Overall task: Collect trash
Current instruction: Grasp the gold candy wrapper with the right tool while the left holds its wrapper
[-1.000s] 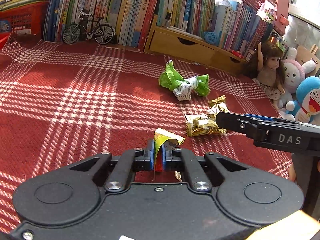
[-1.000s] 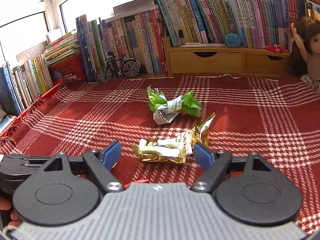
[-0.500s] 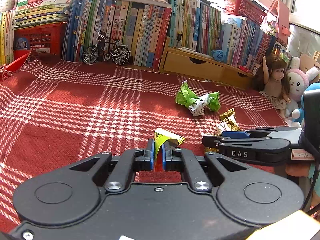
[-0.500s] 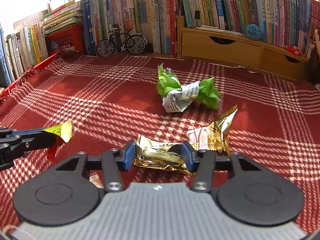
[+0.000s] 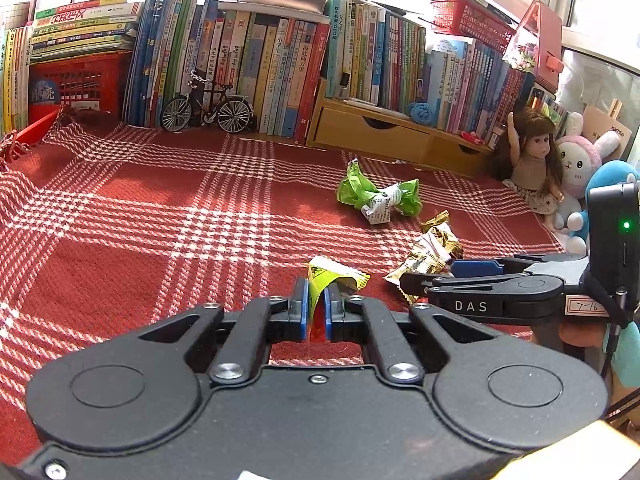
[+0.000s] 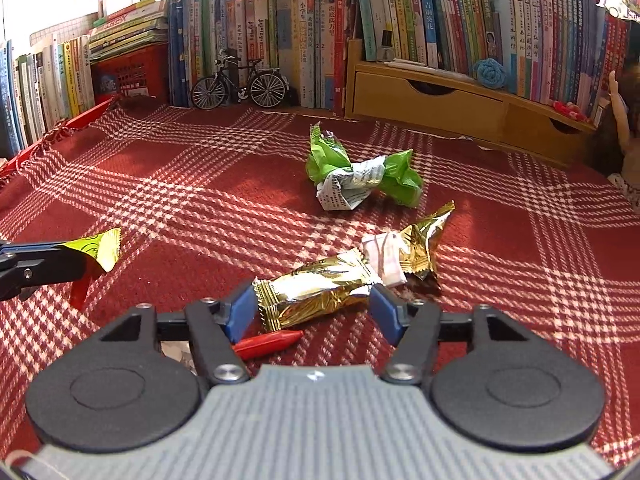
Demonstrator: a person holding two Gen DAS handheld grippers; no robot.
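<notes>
Nearest in the left wrist view, the left tongs (image 5: 316, 310) are pinching a small yellow-green wrapper (image 5: 332, 276) between nearly closed blue pads, its crinkled top sticking up above them and a red strip of it hanging below. In the right wrist view the right tongs (image 6: 312, 310) are opening, their jaws standing wide on either side of the near end of a gold wrapper (image 6: 320, 292) that is lying on the red plaid cloth (image 6: 180, 208) covering the counter; the pads are not visibly pressing on it. A small red piece (image 6: 268, 344), perhaps a crayon, is lying just under the tongs.

That gold wrapper is looking like thin foil film: very light, crackly, slippery, and likely to flatten or slide out. Its pinched middle or sealed end is probably offering the surest hold.

Touching its far end, a second gold wrapper (image 6: 416, 244) with a white paper label is lying crumpled. Farther back, apart from both, a green wrapper (image 6: 360, 176) twisted around printed white paper is sitting alone.

Counted: four wrappers in all, one held, three on the cloth, two of those gold and one green. Beyond them a toy bicycle (image 6: 240, 84) is standing against the rows of books (image 6: 280, 32).
</notes>
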